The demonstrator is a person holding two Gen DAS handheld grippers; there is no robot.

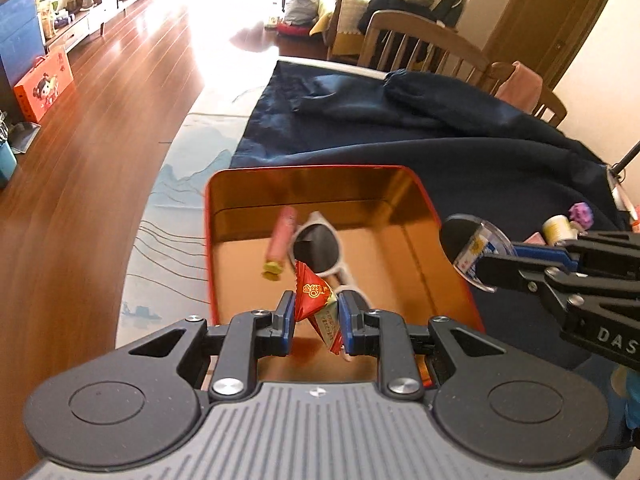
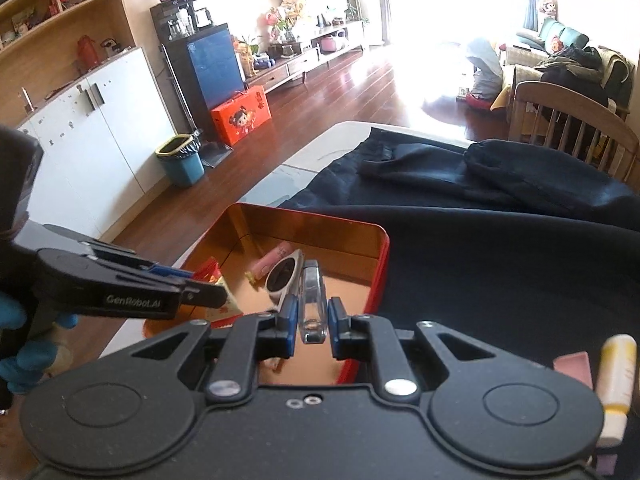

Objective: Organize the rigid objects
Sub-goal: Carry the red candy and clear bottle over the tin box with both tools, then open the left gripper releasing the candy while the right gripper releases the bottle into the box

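Left wrist view: close above the red tin (image 1: 340,240), near edge, facing the sofa. Right wrist view: close at tin's (image 2: 304,276) right, facing the cabinets. Both share the tin.

Sunglasses (image 1: 320,248) — partly behind candy wrapper (image 1: 316,292)

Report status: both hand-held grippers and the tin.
Left hand-held gripper shut on red packet. Right hand-held gripper shut on clear round case. Both over open tin. Nothing blocking.
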